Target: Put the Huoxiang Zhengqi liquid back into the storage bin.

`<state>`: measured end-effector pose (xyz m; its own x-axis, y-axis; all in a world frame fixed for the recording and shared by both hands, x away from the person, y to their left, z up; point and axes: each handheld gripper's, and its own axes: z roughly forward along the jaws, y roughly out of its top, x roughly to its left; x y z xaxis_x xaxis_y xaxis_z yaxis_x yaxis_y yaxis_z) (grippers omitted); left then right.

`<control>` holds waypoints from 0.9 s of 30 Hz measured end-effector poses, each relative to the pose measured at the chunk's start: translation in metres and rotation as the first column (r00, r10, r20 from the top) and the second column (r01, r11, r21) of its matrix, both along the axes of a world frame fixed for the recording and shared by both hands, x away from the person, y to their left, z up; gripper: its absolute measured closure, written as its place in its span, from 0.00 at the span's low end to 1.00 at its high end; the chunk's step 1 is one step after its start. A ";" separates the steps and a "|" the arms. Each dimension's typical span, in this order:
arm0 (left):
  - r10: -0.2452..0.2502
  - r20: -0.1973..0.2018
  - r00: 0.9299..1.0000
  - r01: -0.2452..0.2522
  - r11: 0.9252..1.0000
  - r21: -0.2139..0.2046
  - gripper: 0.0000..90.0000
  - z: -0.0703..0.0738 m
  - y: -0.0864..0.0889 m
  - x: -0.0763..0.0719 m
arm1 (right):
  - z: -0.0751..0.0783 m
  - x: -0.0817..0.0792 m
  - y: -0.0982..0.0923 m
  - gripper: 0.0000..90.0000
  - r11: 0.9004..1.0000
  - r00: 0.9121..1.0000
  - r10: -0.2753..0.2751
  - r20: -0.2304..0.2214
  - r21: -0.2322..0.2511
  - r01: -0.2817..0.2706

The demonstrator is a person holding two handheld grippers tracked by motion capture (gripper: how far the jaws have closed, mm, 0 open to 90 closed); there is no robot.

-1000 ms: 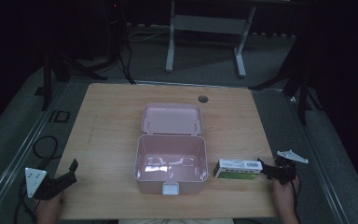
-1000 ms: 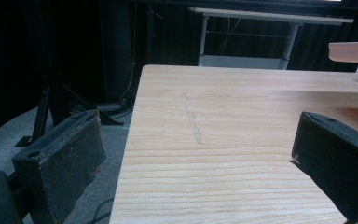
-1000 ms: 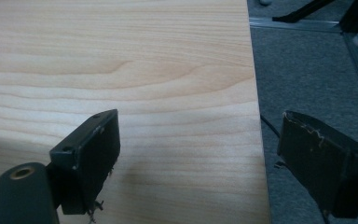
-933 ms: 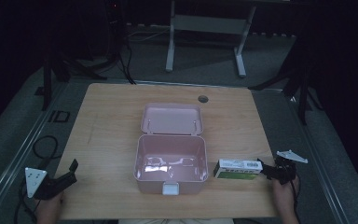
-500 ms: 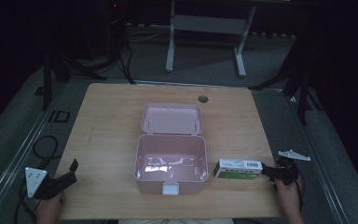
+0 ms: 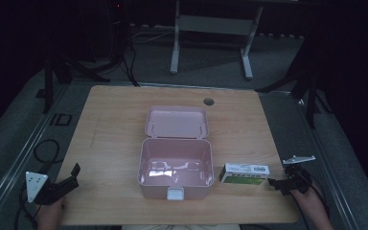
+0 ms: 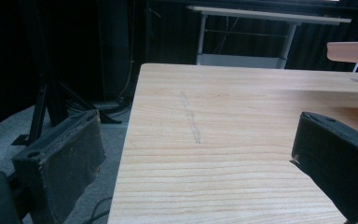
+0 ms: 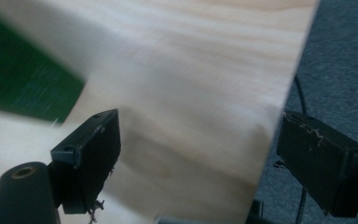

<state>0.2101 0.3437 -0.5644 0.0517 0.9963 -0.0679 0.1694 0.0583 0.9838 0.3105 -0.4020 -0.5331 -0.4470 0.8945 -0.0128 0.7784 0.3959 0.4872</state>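
Small carton [image 6: 245, 174] lay flat on table [image 6: 110, 129], just right of open pink box [image 6: 176, 168]. Right gripper [image 6: 271, 183] spread beside carton end; left gripper [image 6: 75, 170] spread, idle. Risk judged: carton pushed sideways, not pinched, if jaws were misaligned.

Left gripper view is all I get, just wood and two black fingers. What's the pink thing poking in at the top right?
Observer: That is the lid of an open pink plastic box in the middle of the wooden table; the lid is tipped back.
Operator: Is anything inside it?
Observer: From the high view it looks empty.
Operator: So what could go in?
Observer: Maybe the small white-and-green cardboard carton lying to the box's right; the right gripper sits at its far end, fingers open.
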 end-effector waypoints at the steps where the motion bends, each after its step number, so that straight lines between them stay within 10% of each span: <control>1: 0.000 -0.001 1.000 0.000 1.000 0.000 0.03 0.000 0.000 0.000 | 0.001 -0.001 0.001 0.15 1.000 1.000 0.015 -0.012 -0.012 -0.015; 12: -0.001 -0.003 1.000 0.001 1.000 0.000 0.03 0.000 0.000 0.000 | 0.023 -0.011 0.005 0.14 0.982 0.967 0.187 -0.174 0.002 -0.190; 14: -0.002 -0.005 1.000 0.002 1.000 0.001 0.03 0.000 0.000 0.001 | 0.026 -0.012 0.009 0.14 0.960 0.934 0.275 -0.226 0.002 -0.282; 15: -0.003 -0.006 1.000 0.003 1.000 0.002 0.03 0.000 0.000 0.001 | 0.026 -0.012 0.009 0.14 0.960 0.934 0.275 -0.226 0.002 -0.282; 18: -0.005 -0.005 1.000 0.005 1.000 -0.001 0.03 0.000 0.001 0.001 | 0.027 -0.016 0.018 0.14 0.914 0.877 0.391 -0.279 0.005 -0.406; 19: -0.004 -0.005 1.000 0.004 1.000 -0.003 0.03 0.000 0.001 0.001 | 0.027 -0.016 0.018 0.14 0.914 0.877 0.391 -0.279 0.005 -0.406; 22: -0.005 -0.005 1.000 0.005 1.000 -0.001 0.03 0.000 0.001 0.001 | 0.026 -0.018 0.027 0.14 0.878 0.836 0.449 -0.315 -0.020 -0.479; 23: -0.005 -0.005 1.000 0.005 1.000 -0.001 0.03 0.000 0.001 0.001 | 0.026 -0.020 0.030 0.14 0.863 0.819 0.468 -0.331 -0.028 -0.504; 24: -0.005 -0.006 1.000 0.005 1.000 -0.001 0.03 0.000 0.001 0.001 | 0.026 -0.022 0.036 0.14 0.839 0.783 0.502 -0.367 -0.016 -0.544; 25: -0.006 -0.006 1.000 0.006 1.000 -0.002 0.03 0.000 0.001 0.001 | 0.026 -0.022 0.036 0.14 0.839 0.783 0.502 -0.367 -0.016 -0.544; 27: -0.007 -0.006 1.000 0.007 1.000 -0.004 0.03 0.000 0.001 0.001 | 0.027 -0.025 0.042 0.14 0.814 0.756 0.532 -0.381 -0.016 -0.580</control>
<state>0.2108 0.3447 -0.5642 0.0579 0.9957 -0.0727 0.1762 0.0615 0.9824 0.2854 -0.3600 -0.5061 -0.8612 0.4876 0.1439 0.5059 0.8499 0.1477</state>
